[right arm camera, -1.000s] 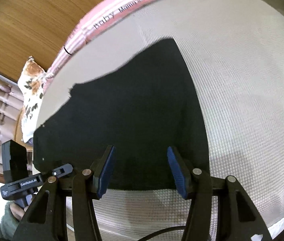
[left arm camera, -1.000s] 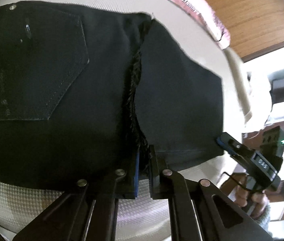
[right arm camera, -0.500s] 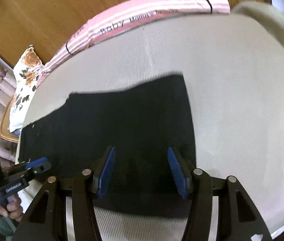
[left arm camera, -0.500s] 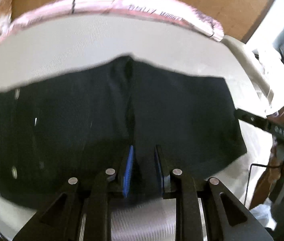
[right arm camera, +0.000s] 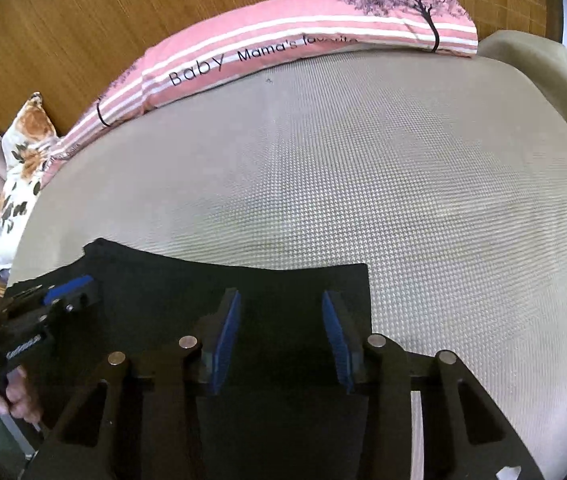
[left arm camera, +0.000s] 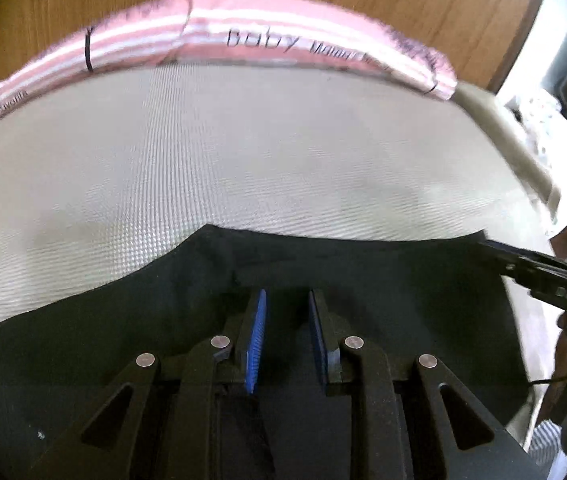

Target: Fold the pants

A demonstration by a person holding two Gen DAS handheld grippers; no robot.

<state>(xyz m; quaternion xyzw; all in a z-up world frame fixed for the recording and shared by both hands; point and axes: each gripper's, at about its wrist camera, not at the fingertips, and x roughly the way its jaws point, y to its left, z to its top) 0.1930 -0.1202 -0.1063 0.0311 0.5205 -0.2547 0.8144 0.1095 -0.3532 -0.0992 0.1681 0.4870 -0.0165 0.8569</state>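
Hovering over black pants (left arm camera: 403,300) at frame bottom: left gripper (left arm camera: 285,300) slightly parted, empty; right gripper (right arm camera: 281,300) just narrowing, still apart, gripping nothing.

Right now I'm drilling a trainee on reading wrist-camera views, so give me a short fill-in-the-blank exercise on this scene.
1. The pants lying on the mattress are ____ in colour.
2. The striped pillow along the headboard is printed with "____ Mama's".
3. The pads of the right gripper are ____ in colour.
4. The headboard behind the pillow is made of ____.

Missing words: black; Baby; blue; wood
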